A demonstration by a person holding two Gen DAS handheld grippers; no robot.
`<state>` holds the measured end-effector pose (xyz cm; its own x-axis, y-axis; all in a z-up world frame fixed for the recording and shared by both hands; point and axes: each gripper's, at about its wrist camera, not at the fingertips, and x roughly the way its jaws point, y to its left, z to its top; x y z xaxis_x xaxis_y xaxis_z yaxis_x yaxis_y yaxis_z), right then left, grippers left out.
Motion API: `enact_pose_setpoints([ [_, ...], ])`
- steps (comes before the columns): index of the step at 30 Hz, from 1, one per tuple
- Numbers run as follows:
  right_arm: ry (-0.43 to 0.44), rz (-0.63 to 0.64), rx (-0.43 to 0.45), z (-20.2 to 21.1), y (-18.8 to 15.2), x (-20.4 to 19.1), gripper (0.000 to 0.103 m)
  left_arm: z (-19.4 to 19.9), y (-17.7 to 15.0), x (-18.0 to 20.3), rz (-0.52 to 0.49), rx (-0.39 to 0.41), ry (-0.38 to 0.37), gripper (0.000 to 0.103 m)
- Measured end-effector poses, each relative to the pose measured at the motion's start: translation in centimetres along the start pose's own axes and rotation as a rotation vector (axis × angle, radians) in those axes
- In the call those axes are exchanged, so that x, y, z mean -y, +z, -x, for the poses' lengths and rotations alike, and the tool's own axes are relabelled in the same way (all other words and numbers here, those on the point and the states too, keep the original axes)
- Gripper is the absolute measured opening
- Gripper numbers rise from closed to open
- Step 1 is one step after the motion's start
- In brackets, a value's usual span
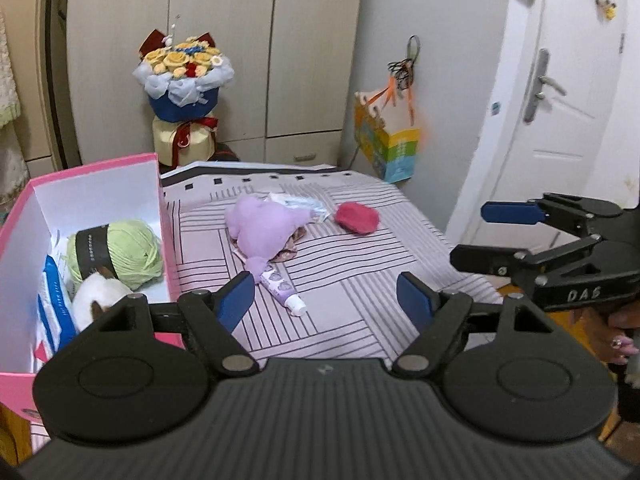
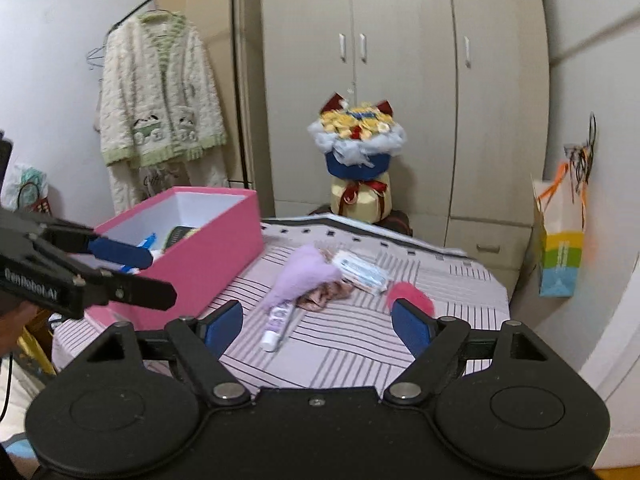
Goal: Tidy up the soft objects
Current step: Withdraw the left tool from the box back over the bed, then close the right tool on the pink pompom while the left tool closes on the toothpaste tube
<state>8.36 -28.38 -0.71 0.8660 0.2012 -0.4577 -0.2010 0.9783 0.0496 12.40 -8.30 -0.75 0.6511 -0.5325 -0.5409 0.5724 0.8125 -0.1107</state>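
Observation:
A purple plush toy lies mid-table on the striped cloth, partly over a floral fabric piece. A red fuzzy soft item rests to its right. The pink box at the left holds a green yarn ball, a white plush and a blue-and-white pack. My left gripper hovers open and empty by the box. My right gripper is open and empty, short of the table's near edge.
A small lilac tube lies in front of the purple plush, with a plastic packet behind it. Behind the table stands a flower bouquet. A paper bag hangs at the right and a cardigan at the left.

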Motion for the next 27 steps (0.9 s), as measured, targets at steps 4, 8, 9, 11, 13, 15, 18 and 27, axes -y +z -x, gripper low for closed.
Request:
enact_pose_setpoints([
  [4, 0.013, -0.021, -0.02, -2.3, -0.3, 2.2, 0.085, -2.5, -0.6, 0.1, 0.033, 0.008, 0.05, 0.076],
  [8, 0.07, -0.077, -0.055, -4.6, -0.3, 4.2, 0.085, -4.9, -0.9, -0.2, 0.093, 0.003, 0.088, 0.075],
  [9, 0.08, -0.096, -0.068, -5.4, -0.2, 4.7, 0.085, -5.5, -0.9, -0.3, 0.116, -0.009, 0.094, 0.075],
  [11, 0.087, -0.132, -0.091, -6.7, -0.3, 5.6, 0.085, -6.8, -1.0, -0.8, 0.169, -0.027, 0.083, 0.072],
  [13, 0.094, -0.171, -0.112, -8.3, -0.1, 6.6, 0.085, -8.0, -1.0, -1.1, 0.203, -0.039, 0.085, 0.07],
  [15, 0.087, -0.22, -0.13, -9.8, -0.2, 7.5, 0.085, -9.1, -1.1, -1.2, 0.207, -0.042, 0.109, 0.067],
  [18, 0.073, -0.307, -0.159, -12.1, -0.1, 9.3, 0.085, -11.2, -1.3, -1.3, 0.217, -0.046, 0.161, 0.062],
  [27, 0.04, -0.587, -0.204, -17.8, -0.7, 14.2, 0.085, -16.3, -2.4, -1.1, 0.261, -0.071, 0.304, 0.045],
])
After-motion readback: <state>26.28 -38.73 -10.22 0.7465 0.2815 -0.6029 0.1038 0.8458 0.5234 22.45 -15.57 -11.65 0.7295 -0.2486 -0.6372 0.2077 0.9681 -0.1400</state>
